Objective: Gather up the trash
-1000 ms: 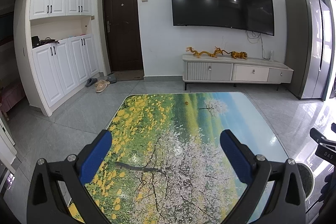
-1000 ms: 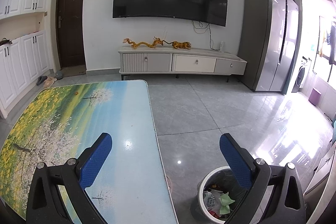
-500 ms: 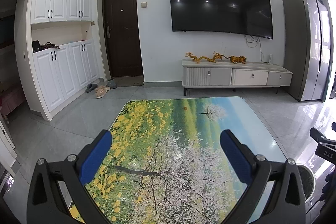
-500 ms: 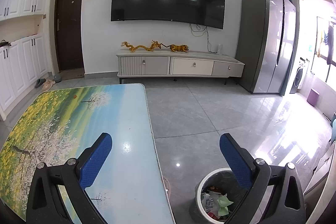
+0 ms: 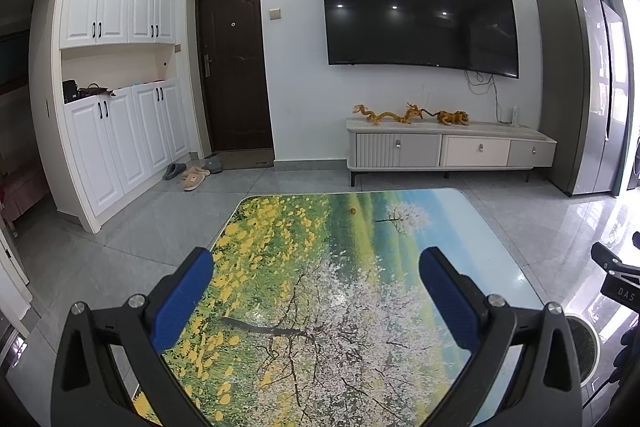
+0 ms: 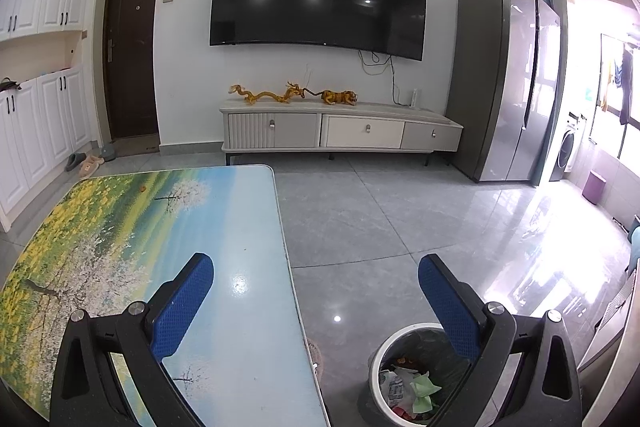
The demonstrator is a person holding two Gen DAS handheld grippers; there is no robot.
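Note:
My left gripper (image 5: 316, 267) is open and empty above the near part of a table (image 5: 360, 251) printed with a flowering landscape. A small orange scrap (image 5: 353, 211) lies on the table's far part; it also shows in the right wrist view (image 6: 141, 188). My right gripper (image 6: 316, 267) is open and empty, over the table's right edge (image 6: 285, 239). A white round trash bin (image 6: 404, 379) with crumpled wrappers inside stands on the floor under its right finger. In the left wrist view the bin's rim (image 5: 582, 341) shows at the lower right.
A TV cabinet (image 5: 448, 147) with figurines stands by the far wall under a large TV (image 5: 420, 23). A tall fridge (image 6: 508, 79) is to the right, white cupboards (image 5: 116, 131) and slippers (image 5: 192, 177) to the left. Grey tile floor (image 6: 400, 219) surrounds the table.
Both views have tilted upward a little, so the table and bin sit lower in frame. Both grippers stay open and empty.

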